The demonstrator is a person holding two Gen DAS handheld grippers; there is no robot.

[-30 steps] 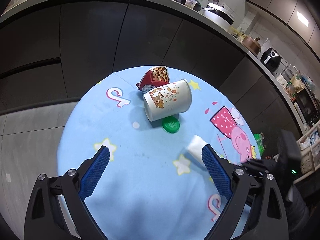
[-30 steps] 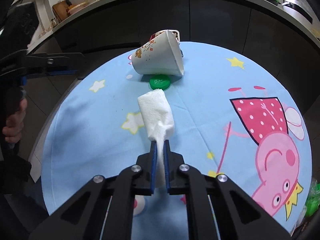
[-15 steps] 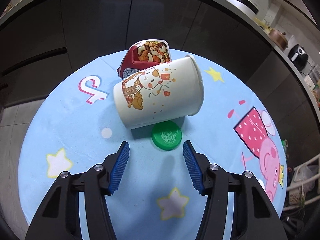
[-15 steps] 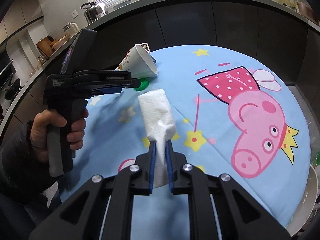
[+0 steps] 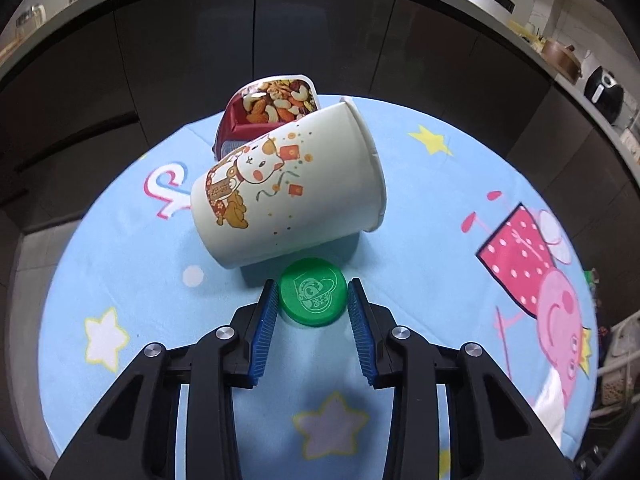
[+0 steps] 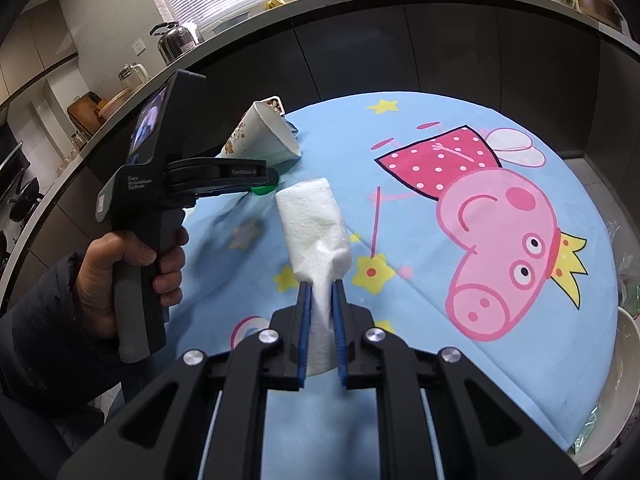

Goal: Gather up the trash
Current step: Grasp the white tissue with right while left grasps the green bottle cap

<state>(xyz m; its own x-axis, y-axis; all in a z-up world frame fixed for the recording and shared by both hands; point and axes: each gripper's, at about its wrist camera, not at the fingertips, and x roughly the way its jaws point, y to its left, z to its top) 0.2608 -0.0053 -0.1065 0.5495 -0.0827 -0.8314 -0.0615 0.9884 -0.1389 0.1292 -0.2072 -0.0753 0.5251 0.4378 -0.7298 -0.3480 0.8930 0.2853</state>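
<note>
Green bottle cap (image 5: 313, 298) lies flat on the blue tablecloth (image 5: 120, 264), exactly between the open blue pads of the left gripper (image 5: 313, 302), with small gaps on both sides; the tipped paper cup (image 5: 288, 184) is just behind it. Right gripper (image 6: 320, 304) is farther away, its fingers clamped on the white tissue (image 6: 314, 232)

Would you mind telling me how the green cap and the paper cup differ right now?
The green cap lies flat on the tablecloth; the paper cup is tipped on its side. The cap is small, plain green with an embossed logo; the cup is far larger, white with a cartoon cat. The left gripper brackets the cap, jaws open; nothing holds the cup. Both rest on the table.
</note>
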